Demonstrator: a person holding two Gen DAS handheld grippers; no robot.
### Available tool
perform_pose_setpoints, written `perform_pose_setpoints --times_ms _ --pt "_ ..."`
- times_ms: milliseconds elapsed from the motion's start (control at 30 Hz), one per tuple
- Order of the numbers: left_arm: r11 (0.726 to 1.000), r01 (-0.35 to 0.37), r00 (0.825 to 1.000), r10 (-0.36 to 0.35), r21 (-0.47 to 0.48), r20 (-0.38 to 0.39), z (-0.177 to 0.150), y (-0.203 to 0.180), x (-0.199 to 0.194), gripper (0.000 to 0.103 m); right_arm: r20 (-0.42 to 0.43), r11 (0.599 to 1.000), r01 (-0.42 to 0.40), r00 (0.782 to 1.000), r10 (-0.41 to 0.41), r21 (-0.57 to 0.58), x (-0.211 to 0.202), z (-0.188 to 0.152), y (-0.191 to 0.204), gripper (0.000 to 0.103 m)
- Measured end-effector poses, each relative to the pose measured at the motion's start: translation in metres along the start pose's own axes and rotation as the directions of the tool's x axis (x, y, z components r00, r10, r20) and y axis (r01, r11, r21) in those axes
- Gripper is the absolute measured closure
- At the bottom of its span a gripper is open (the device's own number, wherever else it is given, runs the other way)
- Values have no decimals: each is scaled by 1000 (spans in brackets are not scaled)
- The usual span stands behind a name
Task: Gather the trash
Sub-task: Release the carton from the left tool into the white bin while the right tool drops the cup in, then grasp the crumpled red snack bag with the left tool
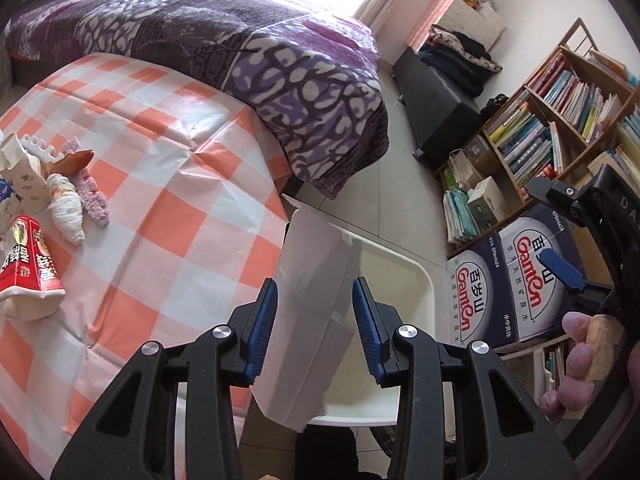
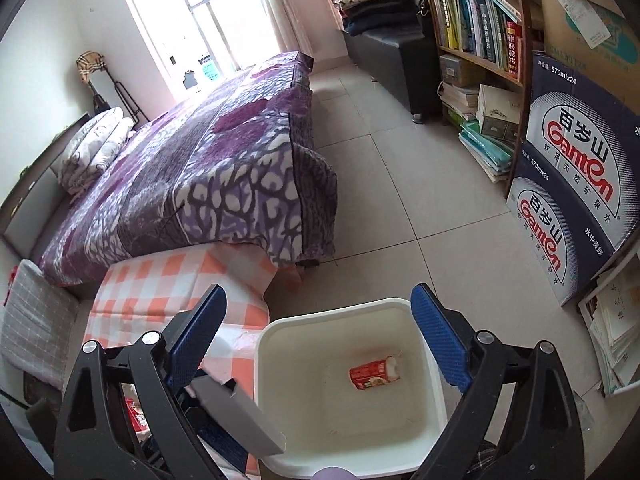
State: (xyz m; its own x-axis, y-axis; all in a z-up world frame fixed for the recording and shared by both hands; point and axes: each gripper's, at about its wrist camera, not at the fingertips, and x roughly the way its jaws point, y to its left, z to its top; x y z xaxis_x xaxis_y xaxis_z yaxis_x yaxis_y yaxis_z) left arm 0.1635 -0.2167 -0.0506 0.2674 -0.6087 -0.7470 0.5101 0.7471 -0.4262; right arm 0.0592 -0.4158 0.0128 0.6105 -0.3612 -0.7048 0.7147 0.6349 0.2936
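Note:
My left gripper [image 1: 314,316] is open, with a white carton box [image 1: 310,320] loose between its blue pads, over the edge of the white bin [image 1: 424,276]. The box also shows in the right wrist view [image 2: 236,416]. My right gripper [image 2: 316,344] is open and empty above the bin [image 2: 280,328], where a red wrapper [image 2: 374,372] lies on the bottom. On the checkered table [image 1: 160,208] lie a red packet [image 1: 28,260], crumpled white paper [image 1: 66,206] and a small white carton [image 1: 22,176].
A purple-blanketed bed [image 1: 240,40] stands behind the table. Stacked Ganten water boxes [image 2: 572,184] and a bookshelf [image 2: 476,20] line the right wall. Tiled floor [image 2: 400,200] lies between.

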Motion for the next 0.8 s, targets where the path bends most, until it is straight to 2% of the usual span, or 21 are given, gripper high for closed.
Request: perform_pose_setpoints --times_ms 100,167,233,300,400,500,567,800 --pt "999 32 999 -31 28 -11 0 -14 5 63 5 1000 2 1000 -2 19 -1 3 -6 12" --pt "999 19 1000 -19 47 -4 0 -18 6 59 -1 1000 0 1000 0 29 0 4 -9 12" --pt "998 -23 1000 21 64 17 1 -19 4 49 -7 999 -1 1000 1 34 1 4 -11 10" --pt "996 -68 997 66 64 29 3 -13 1 44 -9 1000 5 1000 -5 24 1 3 -8 9" --pt "988 -148 988 146 45 42 5 1 -4 32 -11 1000 22 1000 -22 -23 3 -2 5 7" --pt "966 -254 966 251 42 61 5 16 -10 24 -29 996 37 999 -40 -82 9 -12 23 7" --pt "944 -328 944 325 37 64 6 27 -14 23 -44 992 40 998 -45 -117 13 -20 34 7" --pt "863 -504 863 505 -30 31 9 86 -31 21 -90 972 7 996 -29 -236 22 -45 77 7"
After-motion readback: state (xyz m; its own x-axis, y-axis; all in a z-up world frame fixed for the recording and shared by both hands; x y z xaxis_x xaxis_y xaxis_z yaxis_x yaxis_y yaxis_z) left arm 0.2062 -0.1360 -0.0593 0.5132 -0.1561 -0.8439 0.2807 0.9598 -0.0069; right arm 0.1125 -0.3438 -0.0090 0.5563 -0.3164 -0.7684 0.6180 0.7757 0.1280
